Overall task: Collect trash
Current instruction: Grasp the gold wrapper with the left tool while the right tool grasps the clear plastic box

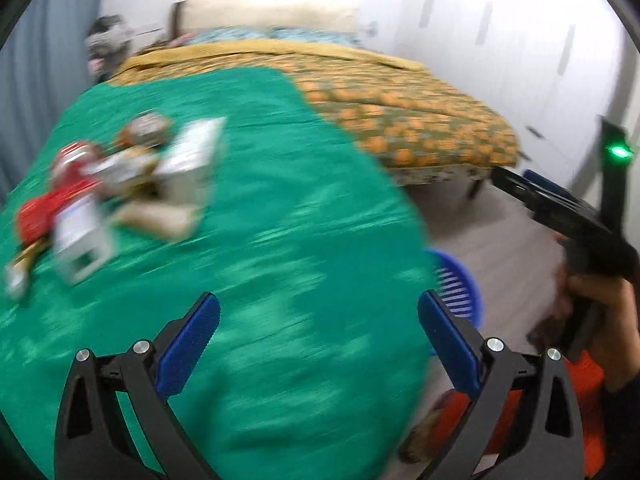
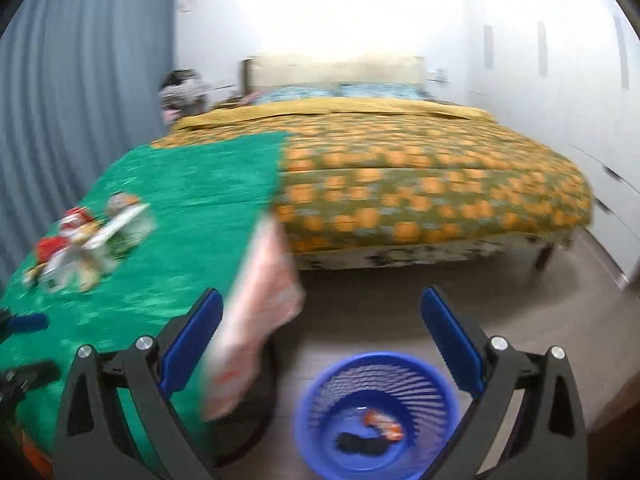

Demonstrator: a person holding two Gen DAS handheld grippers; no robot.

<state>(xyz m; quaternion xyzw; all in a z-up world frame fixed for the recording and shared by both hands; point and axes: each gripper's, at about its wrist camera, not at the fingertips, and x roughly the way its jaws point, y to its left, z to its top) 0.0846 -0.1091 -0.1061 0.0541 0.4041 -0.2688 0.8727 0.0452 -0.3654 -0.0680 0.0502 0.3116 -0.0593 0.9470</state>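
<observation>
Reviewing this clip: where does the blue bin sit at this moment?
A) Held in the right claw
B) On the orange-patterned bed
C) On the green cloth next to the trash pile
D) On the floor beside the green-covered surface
D: the right wrist view shows the blue bin standing on the floor, below the open right claw and beside the green cloth, with a few pieces already inside.

Home bedroom, quilted bed [image 2: 420, 168], curtain [image 2: 80, 100], wardrobe [image 2: 560, 80]
</observation>
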